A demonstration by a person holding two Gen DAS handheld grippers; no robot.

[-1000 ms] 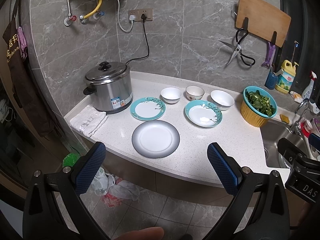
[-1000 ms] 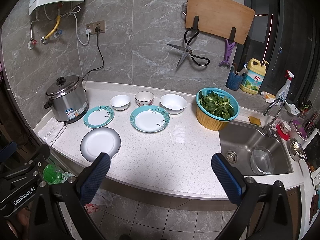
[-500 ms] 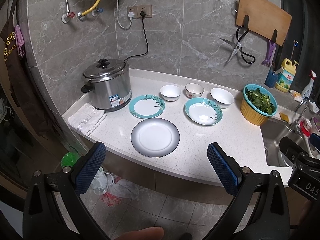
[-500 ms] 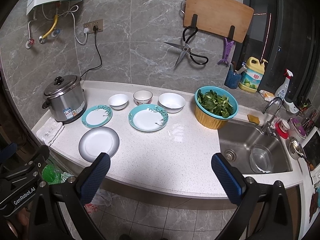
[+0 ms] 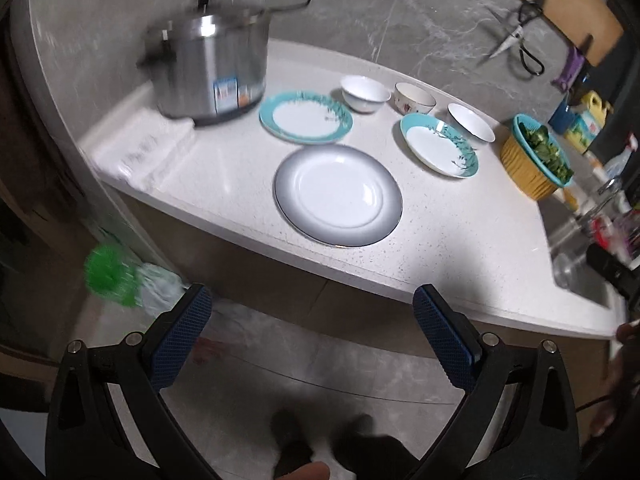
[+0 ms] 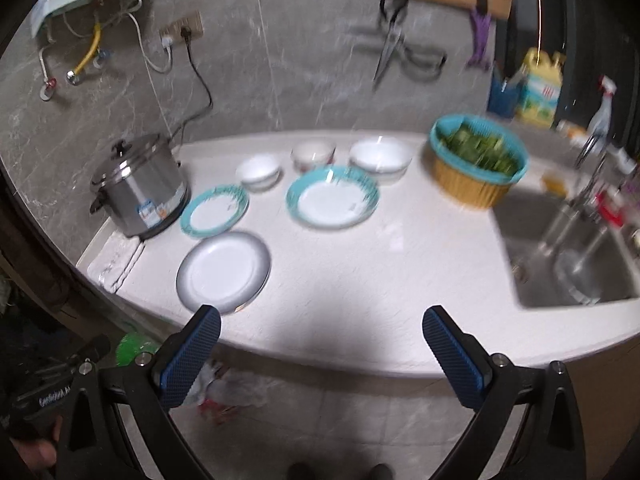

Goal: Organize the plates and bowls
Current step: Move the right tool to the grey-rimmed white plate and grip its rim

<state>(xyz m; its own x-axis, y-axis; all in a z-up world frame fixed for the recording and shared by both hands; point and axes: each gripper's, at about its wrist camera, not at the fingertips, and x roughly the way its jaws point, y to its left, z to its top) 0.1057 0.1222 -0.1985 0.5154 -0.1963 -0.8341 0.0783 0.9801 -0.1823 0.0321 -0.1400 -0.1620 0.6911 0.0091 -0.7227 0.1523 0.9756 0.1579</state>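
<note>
A grey-rimmed plate (image 5: 338,195) lies near the counter's front edge; it also shows in the right wrist view (image 6: 223,271). Behind it lie a teal-rimmed plate (image 5: 306,116) and a teal-rimmed deep plate (image 5: 439,145). Three bowls stand at the back: a white bowl (image 5: 365,93), a patterned bowl (image 5: 414,98) and a wider white bowl (image 5: 471,122). My left gripper (image 5: 312,304) is open and empty, in front of the counter edge below the grey plate. My right gripper (image 6: 320,324) is open and empty over the counter's front edge.
A steel rice cooker (image 5: 210,70) stands at the left back with a folded white cloth (image 5: 148,148) beside it. A basket of greens (image 6: 476,160) stands right of the bowls. A sink (image 6: 568,256) lies at the far right. Scissors (image 6: 394,56) hang on the wall.
Both grippers have moved forward and closer to the counter, and both views are tilted down and blurred by motion. The dishes have not moved.
</note>
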